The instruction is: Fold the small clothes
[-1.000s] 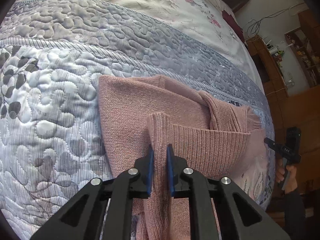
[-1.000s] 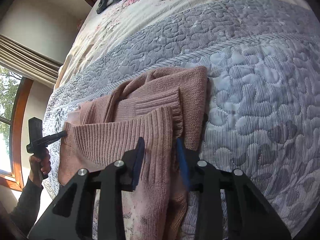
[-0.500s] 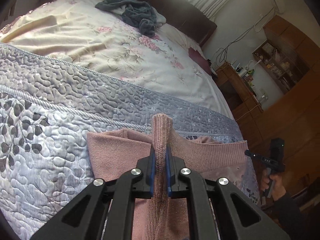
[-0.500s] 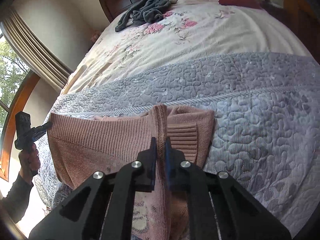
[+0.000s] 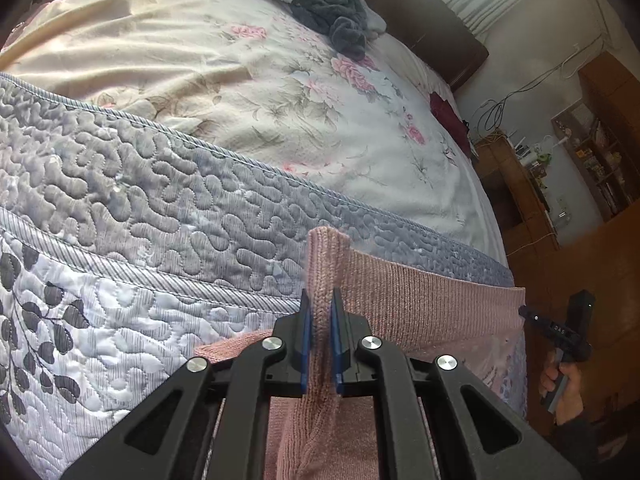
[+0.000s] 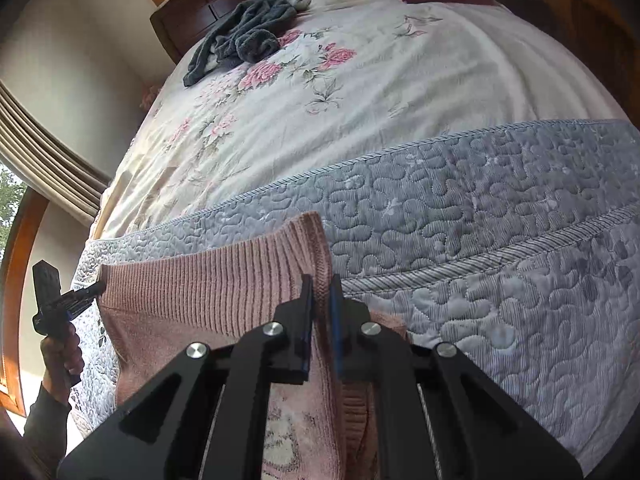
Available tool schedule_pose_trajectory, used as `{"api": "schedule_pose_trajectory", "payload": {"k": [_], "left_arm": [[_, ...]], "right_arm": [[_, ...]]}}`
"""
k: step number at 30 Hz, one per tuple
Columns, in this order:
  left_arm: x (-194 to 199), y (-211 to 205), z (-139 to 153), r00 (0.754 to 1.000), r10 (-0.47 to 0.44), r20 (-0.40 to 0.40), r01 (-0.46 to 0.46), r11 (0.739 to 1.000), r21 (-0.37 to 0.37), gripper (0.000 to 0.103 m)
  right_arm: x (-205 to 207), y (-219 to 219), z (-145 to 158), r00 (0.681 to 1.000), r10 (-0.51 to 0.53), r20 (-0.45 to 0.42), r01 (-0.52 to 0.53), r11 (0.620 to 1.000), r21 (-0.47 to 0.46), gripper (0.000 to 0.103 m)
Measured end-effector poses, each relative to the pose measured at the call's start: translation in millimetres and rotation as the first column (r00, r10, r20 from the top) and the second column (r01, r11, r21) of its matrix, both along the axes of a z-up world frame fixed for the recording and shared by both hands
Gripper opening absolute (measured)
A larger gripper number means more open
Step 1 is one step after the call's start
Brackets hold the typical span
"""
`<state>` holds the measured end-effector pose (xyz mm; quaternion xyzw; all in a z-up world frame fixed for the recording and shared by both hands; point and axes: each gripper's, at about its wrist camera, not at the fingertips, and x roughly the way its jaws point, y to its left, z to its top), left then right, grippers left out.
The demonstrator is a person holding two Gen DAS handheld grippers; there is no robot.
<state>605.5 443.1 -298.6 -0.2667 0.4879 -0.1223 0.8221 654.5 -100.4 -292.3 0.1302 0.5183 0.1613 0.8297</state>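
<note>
Left wrist view: the left claw (image 5: 320, 336) pinches a corner of the pink knitted sweater (image 5: 420, 304), stretched above the quilted bedspread (image 5: 140, 208). Right wrist view: the right claw (image 6: 320, 320) grips the sweater's (image 6: 208, 292) other ribbed corner, the bed (image 6: 400, 80) beyond.

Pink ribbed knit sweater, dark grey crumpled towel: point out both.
pink ribbed knit sweater (image 5: 420, 300), left wrist view, stretched top edge.
dark grey crumpled towel (image 6: 244, 36), right wrist view, bunched middle, near the headboard.
</note>
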Motion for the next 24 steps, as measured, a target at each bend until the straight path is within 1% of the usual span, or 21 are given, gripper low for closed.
{"api": "schedule_pose_trajectory", "payload": {"k": [3,7,10,14,15,16,17,18,19,20,22,23,24], "left_arm": [[16.8,1.9,-32.3,0.996,0.008,-0.085,-0.007,1.0,0.005,0.008],[30.0,0.9,-70.2,0.984,0.008,-0.18,-0.005,1.0,0.014,0.008],[34.2,1.5,-85.9,0.978,0.01,-0.209,-0.008,1.0,0.013,0.008],[33.7,-2.7,-99.1,0.974,-0.008,-0.228,0.017,0.999,0.04,0.009],[32.5,-2.8,-98.4,0.975,-0.009,-0.224,0.019,0.999,0.044,0.01],[29.9,-0.9,-93.7,0.977,0.008,-0.213,0.003,0.999,0.051,0.014],[25.6,2.7,-82.9,0.982,0.044,-0.183,-0.032,0.997,0.071,0.016],[18.3,5.5,-67.7,0.988,0.071,-0.134,-0.061,0.995,0.075,0.015],[10.2,4.4,-52.4,0.995,0.067,-0.08,-0.062,0.996,0.062,0.015],[3.9,0.3,-40.8,0.998,0.039,-0.042,-0.038,0.999,0.034,0.016],[-4.7,-13.7,-30.2,0.999,-0.045,-0.007,0.044,0.998,-0.037,0.016],[-6.3,-21.4,-33.7,0.997,-0.08,-0.016,0.079,0.995,-0.056,0.016],[-5.5,-28.8,-42.2,0.994,-0.1,-0.046,0.098,0.994,-0.056,0.016]], "right_arm": [[13.4,2.9,-28.0,0.999,-0.012,-0.049,0.011,1.0,-0.025,0.007],[23.7,-1.7,-58.2,0.994,-0.044,-0.103,0.043,0.999,-0.014,0.007],[27.0,-4.7,-75.7,0.989,-0.057,-0.134,0.054,0.998,-0.022,0.007],[27.4,-5.1,-98.0,0.984,-0.062,-0.169,0.055,0.998,-0.043,0.008],[26.9,-4.8,-103.1,0.981,-0.065,-0.183,0.058,0.998,-0.039,0.01],[25.9,-6.0,-104.0,0.981,-0.072,-0.18,0.067,0.997,-0.036,0.009],[25.2,-7.7,-99.6,0.982,-0.087,-0.169,0.082,0.996,-0.036,0.015],[21.3,-10.8,-88.8,0.984,-0.115,-0.134,0.111,0.993,-0.04,0.026],[15.1,-13.7,-74.6,0.988,-0.132,-0.08,0.129,0.991,-0.035,0.027],[7.2,-14.7,-60.9,0.991,-0.133,-0.036,0.133,0.991,0.002,0.027],[-6.4,-11.6,-48.6,0.994,-0.101,-0.033,0.104,0.989,0.109,0.027],[-12.6,-7.1,-48.9,0.997,-0.074,-0.038,0.078,0.988,0.137,0.027],[-16.5,-2.3,-54.9,0.997,-0.046,-0.061,0.055,0.987,0.149,0.027]]}}
